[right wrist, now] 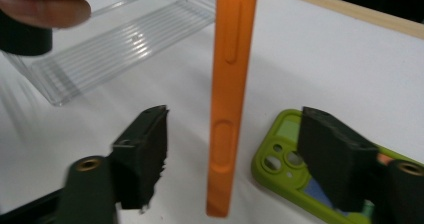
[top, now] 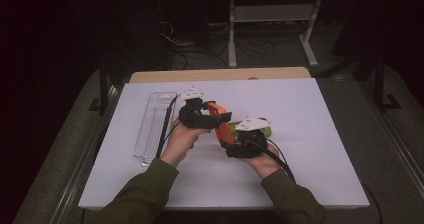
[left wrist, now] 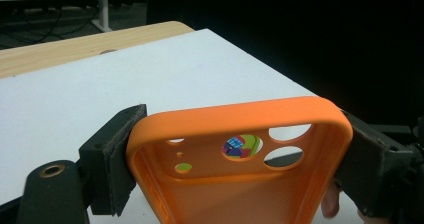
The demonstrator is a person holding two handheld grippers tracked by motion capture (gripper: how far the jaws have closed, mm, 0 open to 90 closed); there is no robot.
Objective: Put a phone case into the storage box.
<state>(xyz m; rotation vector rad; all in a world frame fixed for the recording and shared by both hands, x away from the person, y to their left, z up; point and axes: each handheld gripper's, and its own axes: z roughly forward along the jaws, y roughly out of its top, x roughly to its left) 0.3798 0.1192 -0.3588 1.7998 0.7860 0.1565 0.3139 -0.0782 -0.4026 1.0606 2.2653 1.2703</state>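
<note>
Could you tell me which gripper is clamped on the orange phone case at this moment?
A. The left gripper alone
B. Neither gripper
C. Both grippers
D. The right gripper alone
A: the left gripper presses its pads against both sides of the orange phone case, while the right gripper has its jaws apart, clear of the case's edge.
</note>
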